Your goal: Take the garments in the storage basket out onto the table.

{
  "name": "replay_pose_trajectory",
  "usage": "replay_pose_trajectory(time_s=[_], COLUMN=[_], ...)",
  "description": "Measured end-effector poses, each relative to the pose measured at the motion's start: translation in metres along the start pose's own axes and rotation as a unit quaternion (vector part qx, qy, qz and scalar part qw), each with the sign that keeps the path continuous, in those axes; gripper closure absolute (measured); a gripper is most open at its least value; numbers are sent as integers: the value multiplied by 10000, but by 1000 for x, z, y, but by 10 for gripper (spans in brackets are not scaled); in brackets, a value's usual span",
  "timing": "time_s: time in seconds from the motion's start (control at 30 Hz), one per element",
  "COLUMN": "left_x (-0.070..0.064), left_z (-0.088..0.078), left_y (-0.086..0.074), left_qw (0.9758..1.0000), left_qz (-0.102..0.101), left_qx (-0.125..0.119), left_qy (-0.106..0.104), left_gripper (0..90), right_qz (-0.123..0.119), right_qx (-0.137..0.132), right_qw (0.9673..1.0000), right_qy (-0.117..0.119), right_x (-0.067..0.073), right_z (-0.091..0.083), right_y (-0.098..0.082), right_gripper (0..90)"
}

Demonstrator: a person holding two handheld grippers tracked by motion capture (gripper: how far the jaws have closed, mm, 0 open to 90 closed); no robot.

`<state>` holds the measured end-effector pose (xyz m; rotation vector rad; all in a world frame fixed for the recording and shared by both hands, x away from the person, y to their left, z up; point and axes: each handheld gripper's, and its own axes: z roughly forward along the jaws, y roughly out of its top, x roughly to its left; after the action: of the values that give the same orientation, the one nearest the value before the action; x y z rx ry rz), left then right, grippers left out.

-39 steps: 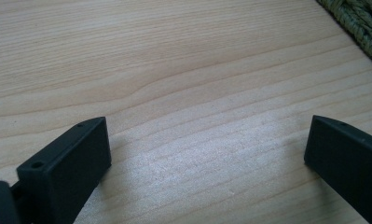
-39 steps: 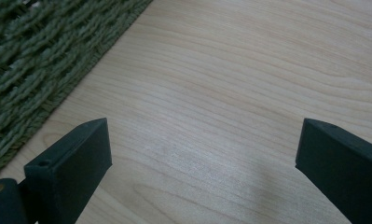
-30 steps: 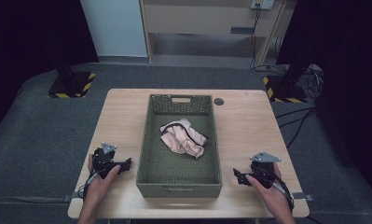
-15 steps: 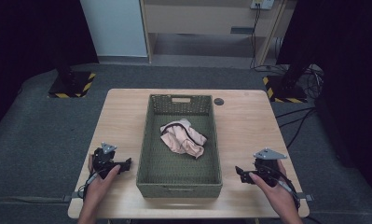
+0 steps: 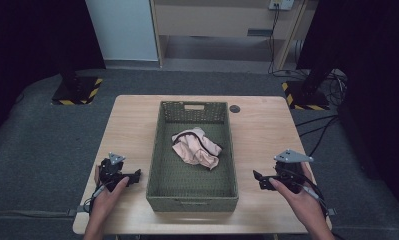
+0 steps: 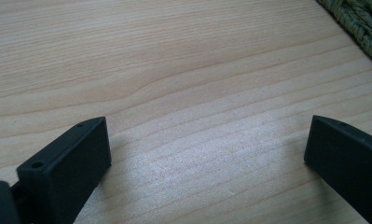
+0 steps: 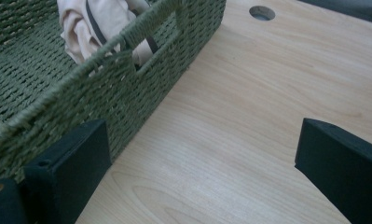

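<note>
High view shows your left hand-held gripper (image 5: 133,176) and right hand-held gripper (image 5: 257,178) spread open on the table (image 5: 267,125), flanking the basket (image 5: 192,202); its crumpled pink cloth (image 5: 196,148) looks soft and light, so pinch a raised fold.

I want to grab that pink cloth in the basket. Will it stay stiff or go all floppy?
Probably floppy: the pink cloth lies crumpled in soft folds in the green basket. It likely weighs little. Its dark strap may dangle and catch on the woven wall.

Probably a recording lab: black curtains (image 5: 32,40), hazard-taped stand bases (image 5: 77,92).
</note>
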<state>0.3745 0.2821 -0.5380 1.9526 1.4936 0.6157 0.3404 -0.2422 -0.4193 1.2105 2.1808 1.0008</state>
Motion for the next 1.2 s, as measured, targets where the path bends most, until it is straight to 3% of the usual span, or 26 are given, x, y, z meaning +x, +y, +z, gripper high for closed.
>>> replay_pose_trajectory(time_s=[0.4,0.73,1.2], left_x=[0,0,0], left_z=[0,0,0], left_y=[0,0,0], left_qw=[10000,10000,10000], left_qz=[0,0,1], left_qx=[1,1,1], left_qy=[0,0,-1], left_gripper=[0,0,0], right_qz=[-192,-456,-620], right_qx=[-94,-105,-185], right_qw=[9997,9986,9970], right_qy=[75,256,431], right_x=[10,28,48], right_z=[-5,7,23], right_y=[38,68,99], right_gripper=[33,29,31])
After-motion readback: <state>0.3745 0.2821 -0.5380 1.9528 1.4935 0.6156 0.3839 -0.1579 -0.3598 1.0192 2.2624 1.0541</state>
